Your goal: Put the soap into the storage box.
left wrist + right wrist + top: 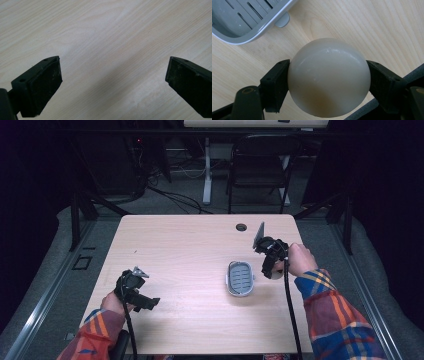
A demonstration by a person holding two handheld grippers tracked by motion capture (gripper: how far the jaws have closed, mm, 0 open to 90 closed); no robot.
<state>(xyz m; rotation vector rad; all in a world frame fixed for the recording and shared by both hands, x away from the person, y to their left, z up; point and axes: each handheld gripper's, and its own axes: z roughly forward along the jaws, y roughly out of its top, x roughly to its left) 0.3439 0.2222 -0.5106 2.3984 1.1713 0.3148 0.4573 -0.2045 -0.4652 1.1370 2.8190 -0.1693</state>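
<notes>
**Right tool clamped on the soap, dish just to its left**

Right tool (329, 82): jaws closed onto a round, cream-white soap (329, 77), one pad on each side at its widest line. Grip looks centred, no visible slip. In the high view the right tool (272, 265) hangs near the right edge of the bench (190, 240), about midway between the near and far edges, soap held just above the wood.

Key relation: the grey soap dish (240, 278) lies just beside the right tool, toward the bench centre and slightly nearer the person. Close but apart, no contact. In the right gripper view a corner of the soap dish (249, 22) sits beyond the soap, with its slotted floor and one small foot visible.

Dish axis: rounded rectangle, long axis running roughly near edge to far edge of the bench, open side up, slots across it. Soap is near-round from this angle, so no long axis I can call and orientation shouldn't matter for the drop.

My read: short sideways carry toward bench centre, then lower into the dish. Right hand is clearly the nearer one.

Left tool (135, 292): jaws wide apart, nothing between them, just bare bench under it. Parked near the left near corner, well apart from the dish.
</notes>
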